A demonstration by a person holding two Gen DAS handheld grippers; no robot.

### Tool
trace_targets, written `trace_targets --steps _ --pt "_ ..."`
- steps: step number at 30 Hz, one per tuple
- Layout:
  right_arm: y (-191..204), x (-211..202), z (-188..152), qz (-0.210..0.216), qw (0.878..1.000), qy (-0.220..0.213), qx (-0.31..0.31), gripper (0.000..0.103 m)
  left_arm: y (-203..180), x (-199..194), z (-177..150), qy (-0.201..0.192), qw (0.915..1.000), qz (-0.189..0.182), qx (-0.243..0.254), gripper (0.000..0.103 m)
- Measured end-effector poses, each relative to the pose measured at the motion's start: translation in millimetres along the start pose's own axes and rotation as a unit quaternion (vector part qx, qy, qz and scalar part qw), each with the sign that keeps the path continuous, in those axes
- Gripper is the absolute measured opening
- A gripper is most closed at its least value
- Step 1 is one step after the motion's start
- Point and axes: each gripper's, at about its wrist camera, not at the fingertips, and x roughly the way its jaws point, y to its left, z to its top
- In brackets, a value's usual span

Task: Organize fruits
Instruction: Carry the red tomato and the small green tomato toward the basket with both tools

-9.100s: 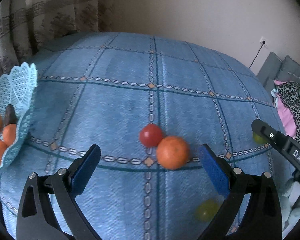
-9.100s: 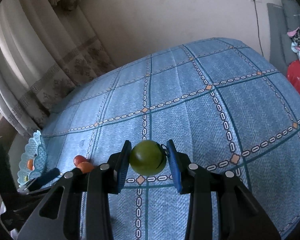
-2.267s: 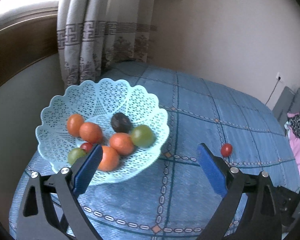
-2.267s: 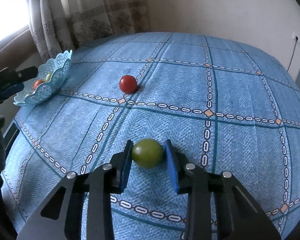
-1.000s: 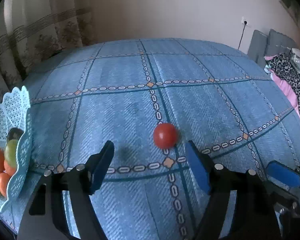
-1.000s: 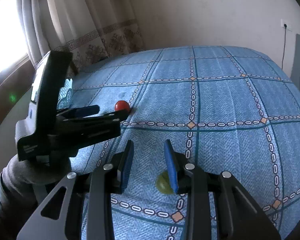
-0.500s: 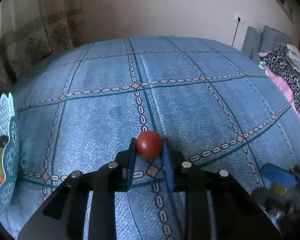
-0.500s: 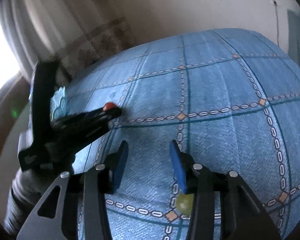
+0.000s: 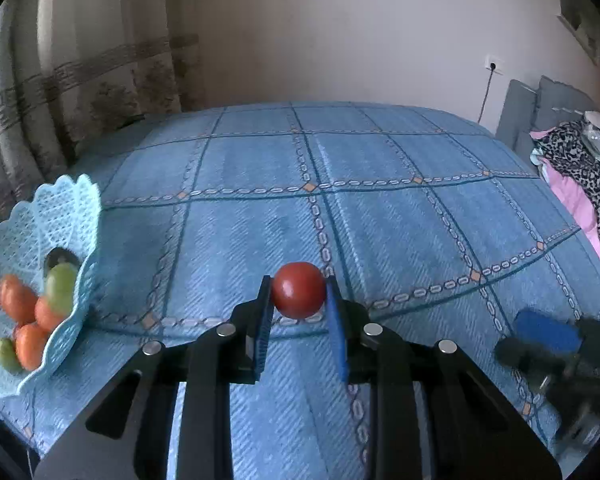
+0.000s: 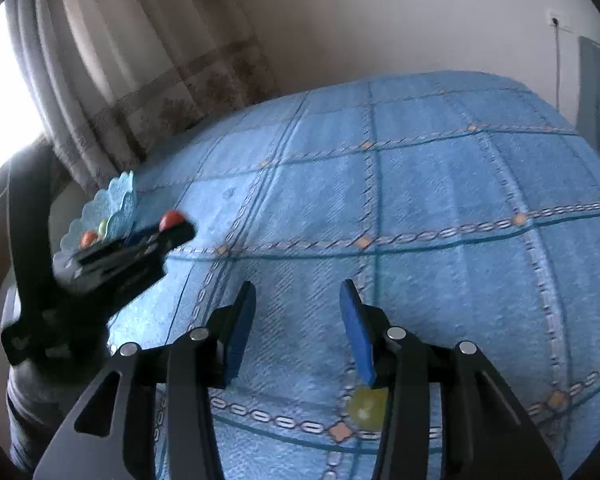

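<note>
Left hand-held gripper [image 9: 299,307] pinches red tomato [image 9: 298,295]; right hand-held gripper [image 10: 298,322] spread, empty.

Soft, dim daylight enters from a window [image 10: 4,92] blown out white at left. Fisheye bending darkens the corners. The fruit basket [image 9: 66,216] and the right gripper [image 9: 548,342] look motion-blurred.

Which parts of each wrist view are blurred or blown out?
Left wrist: right gripper at lower right smeared, basket fruit soft, tomato sharp. Right wrist: window blown out, left gripper and green fruit blurred.
</note>
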Motion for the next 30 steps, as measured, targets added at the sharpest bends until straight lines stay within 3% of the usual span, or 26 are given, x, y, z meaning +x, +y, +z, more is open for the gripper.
trace_targets --steps 3,10,21,26,30 --pt "-15.9 -13.7 4.2 -0.010 1.000 -0.007 0.008 0.045 4.2 -5.2 -3.8 0.001 1.0000 0.007 -0.005 0.026" --pt "-38.7 -21.7 -24.1 -0.033 0.999 0.032 -0.002 0.045 4.5 -19.7 -10.1 -0.008 0.9999 0.005 -0.010 0.026" --pt "-19.8 -13.7 -39.6 -0.046 0.997 0.046 -0.044 0.044 15.3 -43.1 -18.8 -0.022 0.9996 0.009 -0.013 0.026" --pt "-15.8 -10.5 -41.5 -0.066 0.995 0.046 -0.054 0.033 20.7 -47.1 -17.3 -0.024 0.9994 0.015 -0.019 0.026" --pt "-16.3 -11.1 -40.8 -0.067 0.995 0.045 -0.053 0.030 24.9 -48.7 -16.3 -0.026 0.9992 0.017 -0.024 0.026"
